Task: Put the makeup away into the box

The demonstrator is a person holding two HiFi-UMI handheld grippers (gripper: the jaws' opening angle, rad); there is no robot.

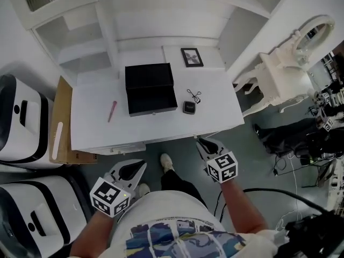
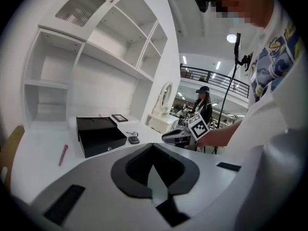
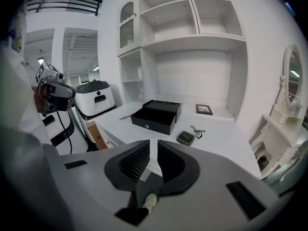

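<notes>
Ahead of the right gripper [image 1: 206, 142], slightly to the right of its jaws, the compact [image 1: 188, 107] lies on the table [image 1: 215, 90] beside the open box [image 1: 151, 90]. These jaws, a slit apart and empty, are the nearer. The left gripper [image 1: 137, 165] has its jaws together and empty; the pink pencil [image 1: 112, 111] lies ahead-left, lengthwise to them.

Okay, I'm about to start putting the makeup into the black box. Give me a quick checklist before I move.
1. Box open: ok.
2. Pencil, compact and curler lying loose on the desk: ok.
3. Left gripper empty: ok.
4. Right gripper empty: ok.
5. Jaws wide enough to grab: not ok. Left jaws are together, right barely apart.
6. Grippers over the desk: not ok. Both are short of its front edge.
</notes>
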